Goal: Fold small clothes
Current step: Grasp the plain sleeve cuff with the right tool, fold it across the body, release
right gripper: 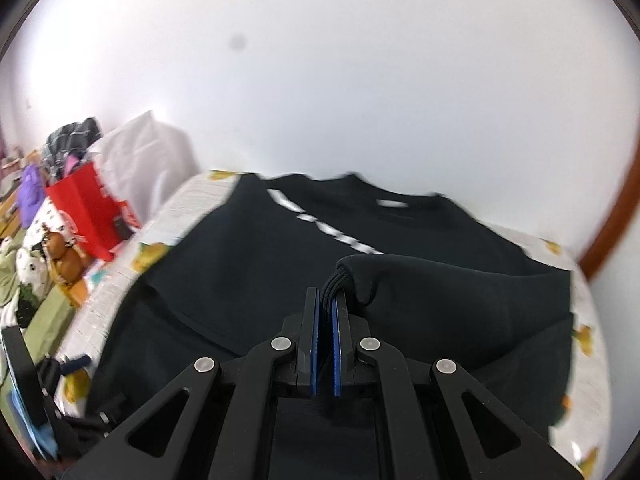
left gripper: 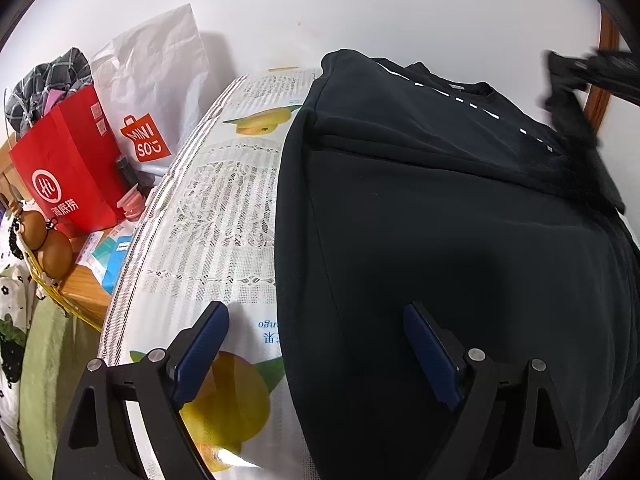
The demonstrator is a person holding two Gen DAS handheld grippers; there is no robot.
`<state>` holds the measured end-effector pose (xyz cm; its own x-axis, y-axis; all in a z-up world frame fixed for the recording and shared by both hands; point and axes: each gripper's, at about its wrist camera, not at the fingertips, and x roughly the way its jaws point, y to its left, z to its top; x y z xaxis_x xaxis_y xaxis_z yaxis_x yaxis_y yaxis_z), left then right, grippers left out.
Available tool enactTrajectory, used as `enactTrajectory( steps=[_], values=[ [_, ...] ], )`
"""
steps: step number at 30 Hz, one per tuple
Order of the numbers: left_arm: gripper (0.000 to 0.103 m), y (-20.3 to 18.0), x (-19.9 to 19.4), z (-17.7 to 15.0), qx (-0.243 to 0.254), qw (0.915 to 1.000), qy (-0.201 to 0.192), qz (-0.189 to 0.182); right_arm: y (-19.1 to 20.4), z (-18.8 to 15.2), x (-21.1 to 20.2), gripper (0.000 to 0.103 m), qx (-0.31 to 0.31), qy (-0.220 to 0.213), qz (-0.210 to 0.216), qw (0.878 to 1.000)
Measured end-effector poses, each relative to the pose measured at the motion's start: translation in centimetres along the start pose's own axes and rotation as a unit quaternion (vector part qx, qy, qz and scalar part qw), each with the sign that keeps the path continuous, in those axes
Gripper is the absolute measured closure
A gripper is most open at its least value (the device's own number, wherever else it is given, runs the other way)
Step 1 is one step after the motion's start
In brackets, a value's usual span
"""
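Note:
A black top (left gripper: 440, 220) with a white dashed stripe lies spread on a table covered by a fruit-print cloth (left gripper: 224, 208). My left gripper (left gripper: 316, 316) is open above the top's left edge, holding nothing. My right gripper (right gripper: 327, 300) is shut on a bunched fold of the black top (right gripper: 280, 248), a sleeve or hem lifted over the garment's right side. The right gripper also shows, blurred, at the upper right of the left wrist view (left gripper: 576, 92).
A red paper bag (left gripper: 68, 172) and a white Miniso bag (left gripper: 152, 80) stand left of the table by the white wall. A brown toy (left gripper: 48, 244) and small boxes lie below them. A wooden frame (right gripper: 608, 224) stands at the right.

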<state>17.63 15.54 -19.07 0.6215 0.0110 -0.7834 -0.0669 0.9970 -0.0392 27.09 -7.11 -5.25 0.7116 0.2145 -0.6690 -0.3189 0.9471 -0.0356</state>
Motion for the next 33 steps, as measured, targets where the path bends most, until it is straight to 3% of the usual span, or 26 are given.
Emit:
enactTrajectory(
  steps=[8, 14, 19, 25, 28, 33],
  values=[
    [0.010, 0.1, 0.1, 0.0, -0.003, 1.0000, 0.002, 0.002, 2.4, 2.0, 7.2, 0.098, 0.032, 0.018, 0.060, 0.997],
    [0.007, 0.1, 0.3, 0.0, -0.002, 1.0000, 0.004, 0.006, 2.3, 2.9, 8.1, 0.097, 0.058, -0.007, 0.104, 0.993],
    [0.006, 0.1, 0.4, 0.0, -0.005, 0.9999, 0.005, 0.009, 2.3, 3.4, 8.1, 0.077, 0.047, -0.004, 0.121, 0.992],
    [0.007, -0.2, 0.4, 0.2, 0.000, 0.9999, 0.008, 0.011, -1.4, 0.2, 5.2, 0.074, 0.029, 0.001, 0.069, 0.997],
    [0.010, -1.0, -0.3, 1.4, 0.000, 1.0000, 0.005, 0.004, -5.5, -2.4, 3.0, 0.074, 0.031, 0.000, 0.021, 0.999],
    [0.010, -3.3, -2.3, 5.0, 0.009, 0.9993, -0.033, -0.016, -12.9, -6.9, 0.5, 0.074, 0.043, 0.018, -0.065, 0.997]
  ],
)
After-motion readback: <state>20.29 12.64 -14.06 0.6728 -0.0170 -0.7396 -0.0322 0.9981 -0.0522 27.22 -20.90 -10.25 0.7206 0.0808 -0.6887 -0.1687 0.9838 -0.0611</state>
